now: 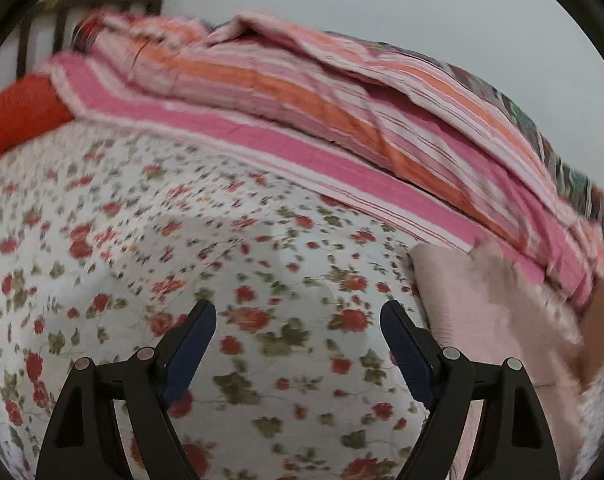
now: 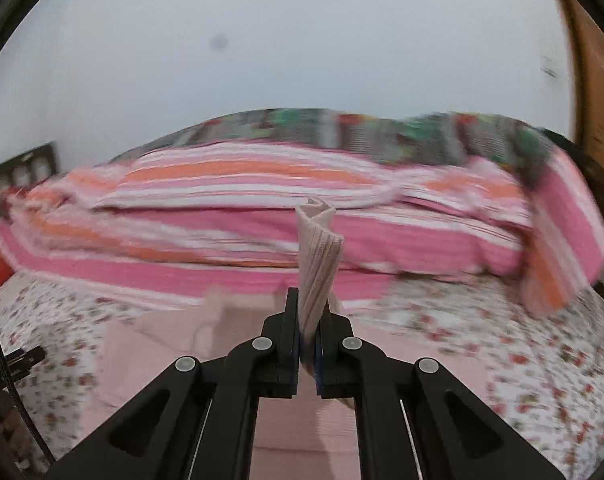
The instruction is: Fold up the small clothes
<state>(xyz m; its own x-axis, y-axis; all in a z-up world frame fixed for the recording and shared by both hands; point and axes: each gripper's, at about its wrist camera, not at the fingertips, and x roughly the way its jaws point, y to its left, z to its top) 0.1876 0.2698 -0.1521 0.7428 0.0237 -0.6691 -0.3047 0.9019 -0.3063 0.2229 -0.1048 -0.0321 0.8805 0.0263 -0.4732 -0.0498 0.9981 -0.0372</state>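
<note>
Garment: pale pink small garment point(image 2: 182, 360) lies spread on the bed's floral sheet point(image 2: 522, 360), low in the right wrist view, from about 8 o'clock to 6 o'clock; in the left wrist view it point(image 1: 482, 312) sits at 4 o'clock.
Lifted edge: a ribbed pink strip point(image 2: 318, 264) of the cloth stands up from the jaws, curled at its top.
Right gripper point(image 2: 308, 336): jaws pressed together, pinching that strip.
Left gripper point(image 1: 298, 340): jaws spread, holding nothing, above bare sheet, beside the garment's left edge.
Progress: early or mid fold, by my judgement; most of the cloth lies flat in one layer, and no finished neat packet shows.
Left to do: carry the raised edge over, lay it down, likely fold again.
Surroundings: striped pink-and-orange blanket point(image 2: 262, 208) heaped at 12 o'clock; dark headboard point(image 1: 62, 20) at 10 o'clock.
Blur: fine creases cannot be told.
</note>
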